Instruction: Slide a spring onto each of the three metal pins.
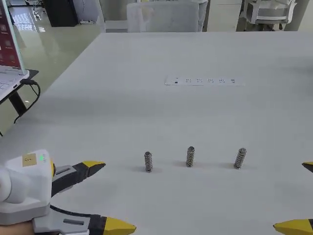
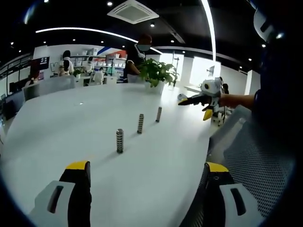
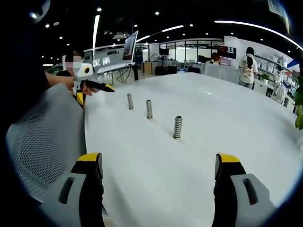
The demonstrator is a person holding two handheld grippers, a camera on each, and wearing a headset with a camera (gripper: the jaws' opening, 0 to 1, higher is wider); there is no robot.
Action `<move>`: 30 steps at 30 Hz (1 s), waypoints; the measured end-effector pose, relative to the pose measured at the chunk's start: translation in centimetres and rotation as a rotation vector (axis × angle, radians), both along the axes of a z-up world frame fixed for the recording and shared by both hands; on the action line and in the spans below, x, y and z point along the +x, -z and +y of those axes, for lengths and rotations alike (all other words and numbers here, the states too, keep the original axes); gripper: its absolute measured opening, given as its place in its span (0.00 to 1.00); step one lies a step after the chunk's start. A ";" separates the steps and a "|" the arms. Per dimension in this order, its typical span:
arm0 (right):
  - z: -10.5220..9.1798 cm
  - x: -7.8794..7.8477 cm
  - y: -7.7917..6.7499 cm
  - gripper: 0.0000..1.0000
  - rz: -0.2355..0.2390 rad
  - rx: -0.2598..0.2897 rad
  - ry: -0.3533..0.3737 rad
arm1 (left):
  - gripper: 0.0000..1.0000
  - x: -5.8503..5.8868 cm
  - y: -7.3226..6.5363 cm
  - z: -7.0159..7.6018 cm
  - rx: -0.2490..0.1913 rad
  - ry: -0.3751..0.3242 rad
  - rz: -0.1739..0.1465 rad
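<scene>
Three upright metal pins stand in a row on the white table, each with a coiled spring around it: the left pin (image 1: 148,161), the middle pin (image 1: 190,156) and the right pin (image 1: 239,158). In the left gripper view the nearest spring-covered pin (image 2: 120,140) stands ahead of the jaws, with the others (image 2: 140,123) (image 2: 158,114) beyond. My left gripper (image 1: 111,196) (image 2: 147,170) is open and empty at the near left. My right gripper (image 1: 299,196) (image 3: 159,163) is open and empty at the near right, facing its closest pin (image 3: 177,127).
A flush power-socket strip (image 1: 203,81) lies in the table farther back. A laptop (image 1: 10,73) sits on a side stand at far left. A mesh chair back (image 3: 42,137) is close beside the table edge. A potted plant (image 2: 156,72) stands at the table's end.
</scene>
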State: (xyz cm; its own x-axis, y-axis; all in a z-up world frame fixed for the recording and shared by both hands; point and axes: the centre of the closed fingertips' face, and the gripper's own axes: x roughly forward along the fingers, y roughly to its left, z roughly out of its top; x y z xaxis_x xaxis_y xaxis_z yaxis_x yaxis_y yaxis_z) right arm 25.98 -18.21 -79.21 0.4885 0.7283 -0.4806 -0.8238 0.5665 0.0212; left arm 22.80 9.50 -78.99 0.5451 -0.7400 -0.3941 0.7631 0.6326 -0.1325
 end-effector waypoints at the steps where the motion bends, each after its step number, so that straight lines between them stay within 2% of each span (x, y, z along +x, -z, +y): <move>1: -0.1 0.0 0.0 0.99 -0.002 -0.003 0.002 | 0.97 -0.1 -0.1 -0.1 -0.006 0.001 0.004; 7: 0.0 0.1 -0.3 0.99 -0.004 0.002 0.005 | 0.98 -0.1 0.3 0.1 -0.010 -0.012 0.023; 20: -0.1 0.3 -0.2 0.99 0.005 -0.008 0.008 | 0.98 0.7 0.1 0.5 -0.015 -0.047 0.009; 30: 0.0 0.1 0.0 0.99 0.016 -0.010 0.010 | 0.98 0.6 0.2 0.5 -0.017 -0.054 0.009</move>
